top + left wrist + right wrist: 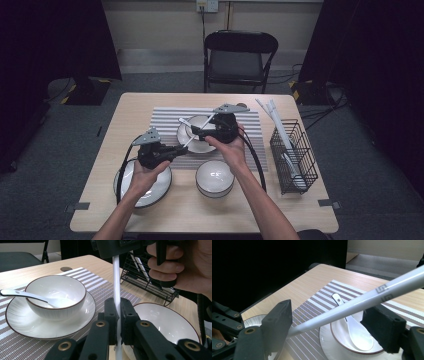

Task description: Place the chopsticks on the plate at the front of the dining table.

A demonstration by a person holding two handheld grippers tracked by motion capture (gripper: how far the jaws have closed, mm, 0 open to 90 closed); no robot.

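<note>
Left claw (117, 315) pinching white chopstick (116, 282) — above striped placemat (165, 117), wooden table (130, 107)

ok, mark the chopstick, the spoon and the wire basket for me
chopstick (116, 290), left gripper view, on its white shaft above the jaws
spoon (22, 294), left gripper view, on its handle
wire basket (295, 155), high view, on its side wall

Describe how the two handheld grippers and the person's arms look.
Both the left gripper and the right gripper are matt black, each with a pistol-style handle and a grey three-cornered plate on top. Brass-coloured rivets join the linkage arms, which end in blocky black pads. A black cable trails from each. Both forearms are without sleeves.
</note>
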